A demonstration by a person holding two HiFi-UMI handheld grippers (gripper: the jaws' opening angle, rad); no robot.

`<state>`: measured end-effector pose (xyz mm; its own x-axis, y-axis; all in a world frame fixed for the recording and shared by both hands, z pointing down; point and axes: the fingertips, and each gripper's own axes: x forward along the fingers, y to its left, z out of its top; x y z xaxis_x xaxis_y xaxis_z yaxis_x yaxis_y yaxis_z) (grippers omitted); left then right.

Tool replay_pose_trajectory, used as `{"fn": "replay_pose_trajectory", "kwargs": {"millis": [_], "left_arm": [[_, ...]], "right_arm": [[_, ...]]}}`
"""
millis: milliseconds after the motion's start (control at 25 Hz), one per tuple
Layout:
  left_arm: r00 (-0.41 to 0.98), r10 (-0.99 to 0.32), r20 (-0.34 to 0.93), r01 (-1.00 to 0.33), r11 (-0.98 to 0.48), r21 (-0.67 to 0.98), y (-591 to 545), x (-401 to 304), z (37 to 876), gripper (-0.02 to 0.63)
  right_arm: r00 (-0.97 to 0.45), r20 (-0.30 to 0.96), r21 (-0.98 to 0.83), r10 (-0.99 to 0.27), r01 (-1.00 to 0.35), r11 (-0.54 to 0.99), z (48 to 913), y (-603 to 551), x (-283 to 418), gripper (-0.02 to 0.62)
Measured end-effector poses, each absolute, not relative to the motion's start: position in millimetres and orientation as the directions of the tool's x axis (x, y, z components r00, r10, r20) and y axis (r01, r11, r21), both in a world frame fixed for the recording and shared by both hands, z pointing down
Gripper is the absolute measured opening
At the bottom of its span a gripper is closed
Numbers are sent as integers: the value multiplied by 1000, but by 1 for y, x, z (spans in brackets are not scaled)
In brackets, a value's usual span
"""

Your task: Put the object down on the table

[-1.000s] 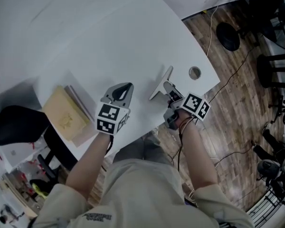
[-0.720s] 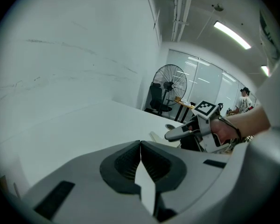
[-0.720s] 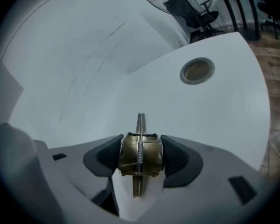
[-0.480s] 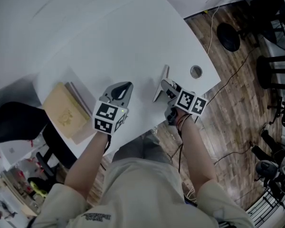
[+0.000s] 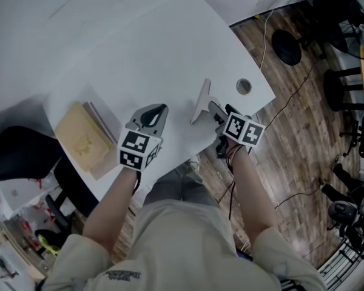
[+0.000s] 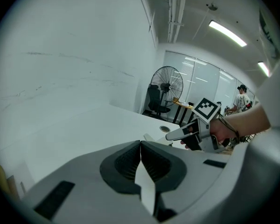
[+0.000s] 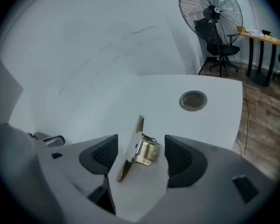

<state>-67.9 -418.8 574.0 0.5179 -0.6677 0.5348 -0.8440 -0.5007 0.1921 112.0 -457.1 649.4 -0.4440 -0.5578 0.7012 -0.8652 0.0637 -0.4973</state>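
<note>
A small clipboard (image 5: pixel 200 97) with a metal clip (image 7: pixel 147 151) sits on the white table (image 5: pixel 139 47), tilted up on one edge. It stands between the jaws of my right gripper (image 5: pixel 214 110), which are opening. Their dark pads (image 7: pixel 106 153) stand apart from it on both sides, not pressing. My left gripper (image 5: pixel 157 111) hovers over the table to the left of the clipboard. In the left gripper view the left gripper (image 6: pixel 140 149) is shut with nothing in it.
A tan book on a stack of papers (image 5: pixel 84 142) lies at the table's left edge. A round cable hole (image 5: pixel 244 86) sits near the right corner, just beyond the clipboard. Past the table edge are wooden floor, cables and chair bases (image 5: pixel 287 46). A fan (image 7: pixel 210 13) stands behind.
The right gripper's jaws have spread apart and let go of the clipboard, which now rests on the table. The left gripper has hardly moved.
</note>
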Motion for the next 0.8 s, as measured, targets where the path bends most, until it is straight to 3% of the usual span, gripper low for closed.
{"fn": "replay_pose_trajectory", "kwargs": {"millis": [480, 800], "left_arm": [[519, -757, 397, -850, -507, 144, -407, -66, 484, 21], [538, -781, 315, -836, -544, 79, -389, -59, 419, 21]], "right_arm": [[-490, 516, -373, -703, -867, 331, 506, -442, 117, 229], [-597, 349, -326, -723, -800, 503, 405, -413, 111, 149]]}}
